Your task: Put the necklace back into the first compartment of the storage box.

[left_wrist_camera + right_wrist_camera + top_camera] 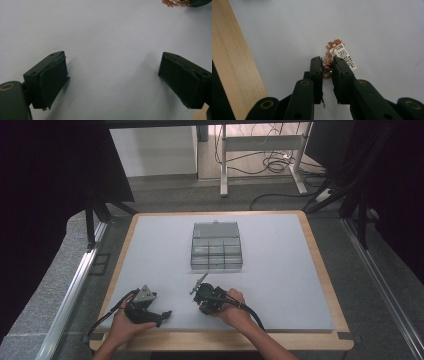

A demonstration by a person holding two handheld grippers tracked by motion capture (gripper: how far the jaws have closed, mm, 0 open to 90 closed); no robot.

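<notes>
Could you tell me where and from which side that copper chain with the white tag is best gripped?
Grip the bunched links of the copper chain beside the white tag, coming down from above: it lies flat and loose on the grey mat, as the right gripper with its nearly closed jaws does.

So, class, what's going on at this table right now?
A person works at a grey-topped table with a gripper in each hand. The right gripper has its jaws nearly closed around a small copper-coloured chain with a printed paper tag, lying on the mat. The left gripper rests nearby with its jaws wide open and nothing between them. A clear compartment box sits in the middle of the table, untouched.
</notes>
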